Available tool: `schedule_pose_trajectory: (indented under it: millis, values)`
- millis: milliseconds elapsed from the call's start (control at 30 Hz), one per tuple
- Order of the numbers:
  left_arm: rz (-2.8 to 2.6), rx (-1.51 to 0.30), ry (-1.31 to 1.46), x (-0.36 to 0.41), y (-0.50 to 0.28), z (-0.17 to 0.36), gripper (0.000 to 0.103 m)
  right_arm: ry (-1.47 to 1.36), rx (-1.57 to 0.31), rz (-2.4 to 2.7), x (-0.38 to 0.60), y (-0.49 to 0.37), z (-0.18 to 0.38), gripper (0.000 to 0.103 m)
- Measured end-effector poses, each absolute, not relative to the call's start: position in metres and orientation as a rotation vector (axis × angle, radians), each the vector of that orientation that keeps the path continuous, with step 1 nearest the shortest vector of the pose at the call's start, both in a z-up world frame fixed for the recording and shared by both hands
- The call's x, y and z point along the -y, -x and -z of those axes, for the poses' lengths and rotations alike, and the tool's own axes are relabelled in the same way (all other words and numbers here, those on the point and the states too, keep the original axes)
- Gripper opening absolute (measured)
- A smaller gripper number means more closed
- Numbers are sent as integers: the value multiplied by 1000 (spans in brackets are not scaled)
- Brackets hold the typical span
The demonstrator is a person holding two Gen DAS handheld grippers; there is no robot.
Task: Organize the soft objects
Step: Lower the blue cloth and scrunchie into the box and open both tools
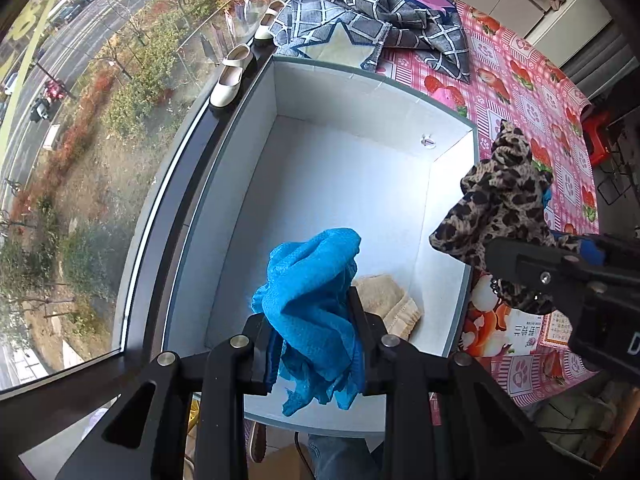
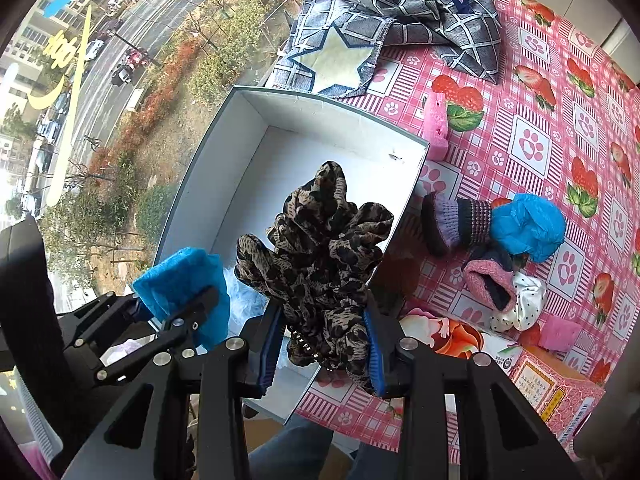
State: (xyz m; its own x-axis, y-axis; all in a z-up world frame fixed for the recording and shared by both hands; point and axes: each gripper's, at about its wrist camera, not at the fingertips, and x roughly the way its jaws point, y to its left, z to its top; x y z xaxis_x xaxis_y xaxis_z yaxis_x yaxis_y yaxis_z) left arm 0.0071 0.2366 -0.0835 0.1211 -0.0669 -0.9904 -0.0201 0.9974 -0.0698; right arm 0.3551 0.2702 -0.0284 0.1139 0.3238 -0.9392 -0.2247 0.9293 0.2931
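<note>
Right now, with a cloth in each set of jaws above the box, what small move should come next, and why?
Probably open the left gripper and drop the blue cloth. It hangs directly over the white box, whose floor holds only a beige cloth in one corner. The right gripper, with the leopard-print cloth, sits nearer the box's edge.

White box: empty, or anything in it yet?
Not empty. The white box holds a beige towel on its floor at the near end; the rest of the floor is bare.
</note>
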Motion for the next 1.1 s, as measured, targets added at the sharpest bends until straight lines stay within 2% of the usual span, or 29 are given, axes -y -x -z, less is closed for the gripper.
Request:
schedule_pose_trajectory:
  millis: [367,433,533,700,800,833,933,967,1033,1100]
  values:
    - [37,-1471,72,-234,-9,92,31,-119,-1428,-427,-277,-364,35,37]
    - [39,-1469,76,-234,-9,93,34,-133,-1435,-430,-277,-365,36,37]
    - [44,-1457,80,-234,-8,91,47,-124,-1425,-439,-279,-365,33,37]
    - [47,-1434,74,-234,-7,85,77,-123,-1415,-468,-284,-365,28,38]
    - [39,-1422,77,-236,-6,82,79,-113,-1412,-482,-288,-365,26,41]
    - [33,-1419,80,-237,-6,81,80,-111,-1409,-480,-289,-365,25,49]
    - [17,-1403,99,-241,-6,79,86,-108,-1395,-487,-290,-365,22,49]
    - [11,-1400,104,-242,-6,79,91,-104,-1392,-489,-291,-365,20,50]
    - [4,-1400,114,-244,-5,79,91,-94,-1383,-489,-291,-365,17,50]
    - [-1,-1407,116,-244,-5,79,92,-83,-1374,-487,-291,-363,15,65]
